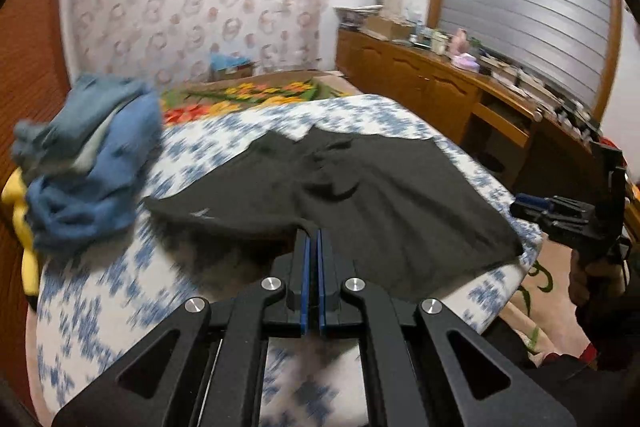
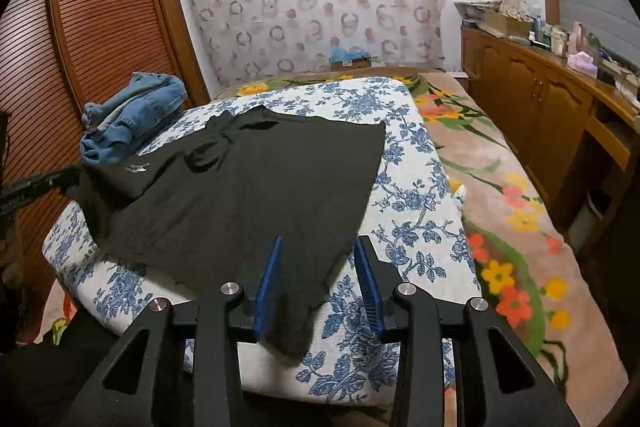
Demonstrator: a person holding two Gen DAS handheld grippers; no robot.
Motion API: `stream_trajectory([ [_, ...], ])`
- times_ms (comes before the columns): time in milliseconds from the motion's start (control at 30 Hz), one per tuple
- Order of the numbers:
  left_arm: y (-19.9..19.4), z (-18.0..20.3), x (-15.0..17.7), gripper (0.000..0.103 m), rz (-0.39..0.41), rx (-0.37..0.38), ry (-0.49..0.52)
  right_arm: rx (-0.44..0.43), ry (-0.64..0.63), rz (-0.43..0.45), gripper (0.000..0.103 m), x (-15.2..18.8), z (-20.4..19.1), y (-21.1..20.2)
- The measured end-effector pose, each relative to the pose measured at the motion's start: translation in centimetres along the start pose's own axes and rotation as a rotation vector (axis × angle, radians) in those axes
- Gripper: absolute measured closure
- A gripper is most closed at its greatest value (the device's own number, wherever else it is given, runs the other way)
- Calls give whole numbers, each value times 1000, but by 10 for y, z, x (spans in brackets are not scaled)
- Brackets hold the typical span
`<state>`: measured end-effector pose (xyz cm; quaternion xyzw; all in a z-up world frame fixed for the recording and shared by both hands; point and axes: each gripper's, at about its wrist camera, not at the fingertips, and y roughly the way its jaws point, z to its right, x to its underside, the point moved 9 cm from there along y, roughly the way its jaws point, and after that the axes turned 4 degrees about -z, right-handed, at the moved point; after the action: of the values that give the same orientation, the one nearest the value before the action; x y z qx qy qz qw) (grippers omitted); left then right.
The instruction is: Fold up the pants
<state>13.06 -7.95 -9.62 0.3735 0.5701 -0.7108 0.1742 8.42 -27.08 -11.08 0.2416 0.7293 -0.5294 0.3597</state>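
Note:
Black pants [image 1: 380,195] lie spread on a cushion with a blue floral cover [image 1: 120,287]. My left gripper [image 1: 313,233] is shut on the near edge of the pants. In the right wrist view the pants [image 2: 248,195] cover the cushion [image 2: 416,211]. My right gripper [image 2: 318,243] is open, its blue pads either side of the pants' near corner, which hangs over the cushion's front edge. The right gripper also shows in the left wrist view [image 1: 560,215], at the pants' right edge. The left gripper [image 2: 28,187] shows at the far left of the right wrist view.
A pile of blue jeans [image 1: 92,163] sits at the cushion's far left, also in the right wrist view [image 2: 136,115]. A flowered carpet [image 2: 512,195] lies to the right. A wooden sideboard [image 2: 540,99] with clutter runs along the right wall. A louvred wooden door [image 2: 88,27] stands left.

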Motion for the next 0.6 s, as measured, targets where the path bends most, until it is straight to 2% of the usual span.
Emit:
stream_trajectory([
  [233,25,52,-32,99,-9,87,72,-1,-6,14,65,-4,9,-5],
  [467,29,90,-54,99,-8,158,126,-4,-11,31,65,-5,8,-8],
  [600,29,96,-61,99,-4,156,128,-10,-17,33,65,-7,4,-8],
])
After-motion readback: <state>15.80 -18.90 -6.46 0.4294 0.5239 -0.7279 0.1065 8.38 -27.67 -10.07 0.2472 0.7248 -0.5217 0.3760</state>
